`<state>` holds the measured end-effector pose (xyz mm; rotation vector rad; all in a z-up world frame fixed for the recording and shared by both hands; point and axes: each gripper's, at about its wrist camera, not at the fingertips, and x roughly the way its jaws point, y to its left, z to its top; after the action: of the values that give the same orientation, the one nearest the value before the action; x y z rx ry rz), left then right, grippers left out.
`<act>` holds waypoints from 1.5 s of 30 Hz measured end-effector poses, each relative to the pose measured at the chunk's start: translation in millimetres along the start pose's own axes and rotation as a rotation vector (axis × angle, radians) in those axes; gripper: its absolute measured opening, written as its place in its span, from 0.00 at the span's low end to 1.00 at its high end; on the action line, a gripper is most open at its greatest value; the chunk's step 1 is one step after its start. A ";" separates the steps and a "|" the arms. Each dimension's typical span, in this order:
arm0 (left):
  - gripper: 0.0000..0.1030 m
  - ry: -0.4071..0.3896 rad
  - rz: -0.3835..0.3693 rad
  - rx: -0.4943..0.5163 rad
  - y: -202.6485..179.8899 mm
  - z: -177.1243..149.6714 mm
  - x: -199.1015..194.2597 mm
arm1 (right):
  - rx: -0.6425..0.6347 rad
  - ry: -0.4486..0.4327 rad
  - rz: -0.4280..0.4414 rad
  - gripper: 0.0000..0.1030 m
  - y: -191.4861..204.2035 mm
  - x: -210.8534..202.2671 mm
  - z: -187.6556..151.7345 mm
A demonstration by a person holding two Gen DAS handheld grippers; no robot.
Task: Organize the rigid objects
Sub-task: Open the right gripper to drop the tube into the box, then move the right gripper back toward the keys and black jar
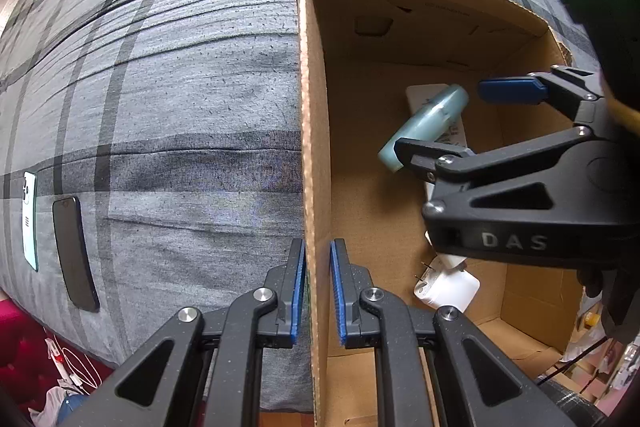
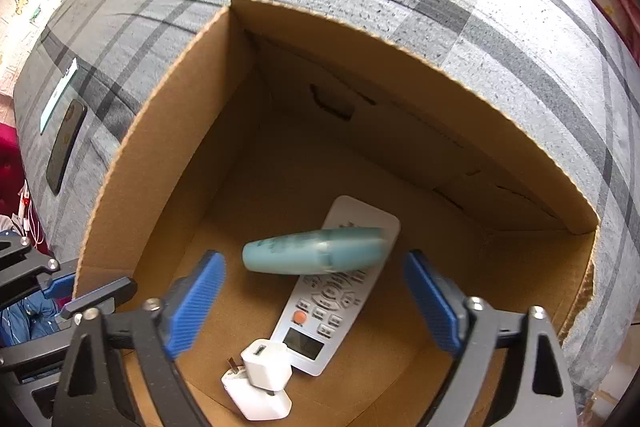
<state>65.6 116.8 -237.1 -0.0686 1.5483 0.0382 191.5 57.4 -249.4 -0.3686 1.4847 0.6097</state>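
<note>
The left tongs [image 1: 318,301] are gripping the box [image 1: 316,131] by its left wall, one blue pad on each side of the cardboard edge. The right tongs [image 2: 316,303] are hanging wide open over the inside of the box, pointing down, with nothing pressed between the pads. Nearest below them two white chargers [image 2: 260,379] are lying on the box floor, touching each other. Just beyond the chargers a white remote [image 2: 332,307] is lying with its display end toward the tongs. A pale teal case [image 2: 316,251], blurred, is showing crosswise over the far half of the remote, between the open pads; whether it is resting on the remote I cannot tell. The box is sitting on a grey checked bed [image 1: 180,87]. Well to the left of the left tongs a black phone [image 1: 76,253] and a white phone [image 1: 31,221] are lying side by side on the bed.
</note>
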 end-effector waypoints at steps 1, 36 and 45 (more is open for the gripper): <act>0.13 0.000 0.001 0.001 0.1 0.0 -0.1 | 0.004 -0.008 0.005 0.98 -1.6 -1.9 -0.4; 0.13 -0.012 0.030 0.009 -7.7 -5.4 -4.5 | 0.154 -0.206 -0.050 1.00 -41.8 -116.9 -51.9; 0.13 -0.012 0.034 0.017 -8.9 -5.0 -5.9 | 0.241 -0.202 -0.097 1.00 -74.5 -136.9 -85.4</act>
<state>61.1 107.7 -231.1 -0.0282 1.5372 0.0528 169.0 -72.6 -130.4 -0.1844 1.3206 0.3733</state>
